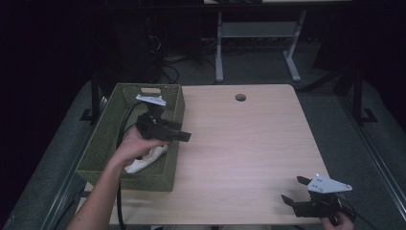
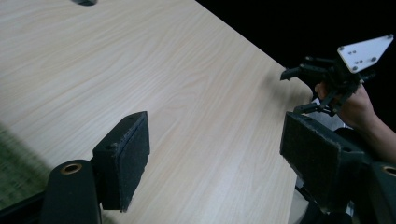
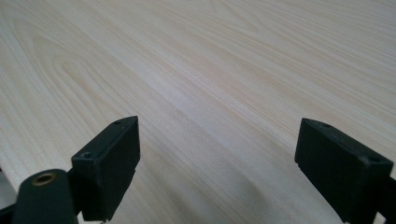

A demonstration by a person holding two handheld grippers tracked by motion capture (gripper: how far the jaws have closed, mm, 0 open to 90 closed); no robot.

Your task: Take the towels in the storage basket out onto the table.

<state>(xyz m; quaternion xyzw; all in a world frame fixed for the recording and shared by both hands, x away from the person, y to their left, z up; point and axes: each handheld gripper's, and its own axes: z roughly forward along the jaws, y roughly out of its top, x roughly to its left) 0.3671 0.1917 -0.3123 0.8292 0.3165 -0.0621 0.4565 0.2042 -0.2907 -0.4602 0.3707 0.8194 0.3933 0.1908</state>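
Observation:
A green woven basket (image 1: 107,139) stands at the table's left edge. Inside it lies a white object (image 1: 143,162), partly hidden by the person's left hand. My left gripper (image 1: 181,133) hovers over the basket's right rim and points right across the table. Its jaws stand wide apart in the left gripper view (image 2: 217,140), with bare wood between them. My right gripper (image 1: 294,190) rests near the table's front right corner, open and pointing left. It holds nothing in the right gripper view (image 3: 219,144). The left gripper view also shows it farther off (image 2: 294,91).
The light wooden table (image 1: 239,143) has a round cable hole (image 1: 240,97) near its far edge. A blurred strip of the basket (image 2: 14,172) shows at lower left in the left gripper view. A desk frame (image 1: 256,43) and cables stand on the floor beyond.

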